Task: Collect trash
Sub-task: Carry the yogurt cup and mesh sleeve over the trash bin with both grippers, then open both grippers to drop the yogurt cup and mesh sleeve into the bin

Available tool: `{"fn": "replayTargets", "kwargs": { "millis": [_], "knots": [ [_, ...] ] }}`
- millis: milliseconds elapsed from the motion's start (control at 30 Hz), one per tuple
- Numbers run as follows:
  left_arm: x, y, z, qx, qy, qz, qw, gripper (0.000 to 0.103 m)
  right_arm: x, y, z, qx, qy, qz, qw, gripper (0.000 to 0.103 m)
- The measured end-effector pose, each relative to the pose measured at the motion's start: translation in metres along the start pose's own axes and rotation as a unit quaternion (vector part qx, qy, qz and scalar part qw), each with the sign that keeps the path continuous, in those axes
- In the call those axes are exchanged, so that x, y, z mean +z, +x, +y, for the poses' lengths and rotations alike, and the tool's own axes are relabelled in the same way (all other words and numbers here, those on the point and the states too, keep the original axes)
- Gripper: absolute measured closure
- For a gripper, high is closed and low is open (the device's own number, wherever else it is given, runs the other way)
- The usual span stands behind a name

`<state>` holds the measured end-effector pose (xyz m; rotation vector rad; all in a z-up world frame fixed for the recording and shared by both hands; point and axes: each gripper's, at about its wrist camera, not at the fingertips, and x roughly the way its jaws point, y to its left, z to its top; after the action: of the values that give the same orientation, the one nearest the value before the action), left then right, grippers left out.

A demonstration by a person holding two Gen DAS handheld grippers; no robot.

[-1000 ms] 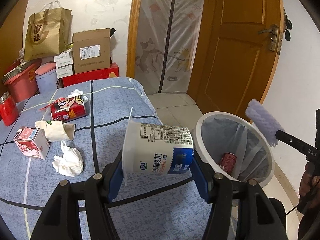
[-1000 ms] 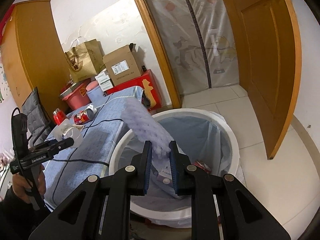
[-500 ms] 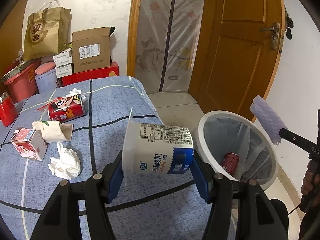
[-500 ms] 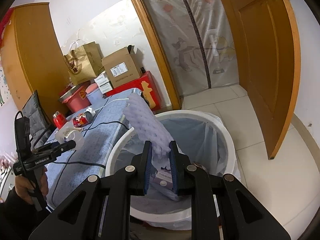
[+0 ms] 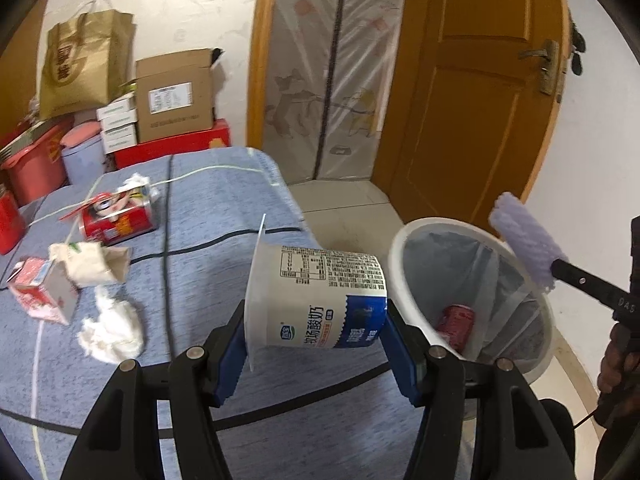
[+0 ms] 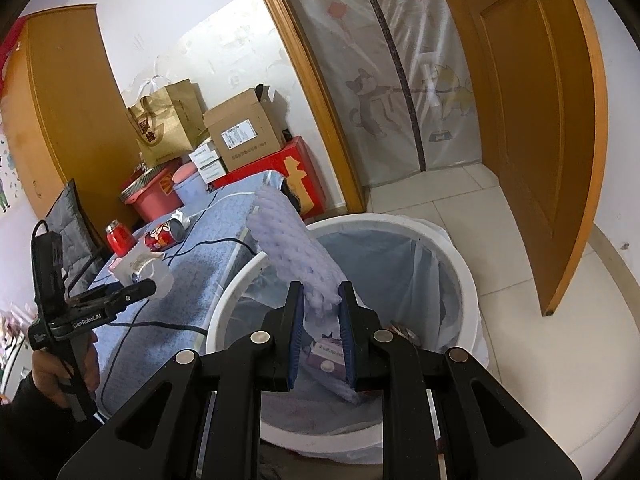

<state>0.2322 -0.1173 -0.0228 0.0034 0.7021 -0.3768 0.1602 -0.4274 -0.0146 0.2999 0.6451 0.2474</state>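
The left gripper is clamping a white-and-blue plastic yogurt cup on its side between its blue pads, mouth and flat lid rim toward the table side, above the edge of the blue checked tablecloth and just beside the white round trash bin. The right gripper is squeezing one end of a pale lilac foam net sleeve between nearly closed jaws, holding it tilted over the bin's near rim. Inside the bin, a red drink can is lying on the clear liner. Farther from the bin, on the cloth, are sitting a crumpled white tissue, a small pink-and-white milk carton, a beige crumpled paper bag and a red snack can on its side.
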Motion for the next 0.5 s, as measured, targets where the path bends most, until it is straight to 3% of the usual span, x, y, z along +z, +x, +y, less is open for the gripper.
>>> {"fn": "replayTargets", "kwargs": {
  "millis": [500],
  "knots": [
    [0.016,0.038,-0.087,-0.107,0.076,0.019,0.9912,0.041,-0.008,-0.01,-0.007,-0.031,0.003,0.015,0.999,0.085]
  ]
}}
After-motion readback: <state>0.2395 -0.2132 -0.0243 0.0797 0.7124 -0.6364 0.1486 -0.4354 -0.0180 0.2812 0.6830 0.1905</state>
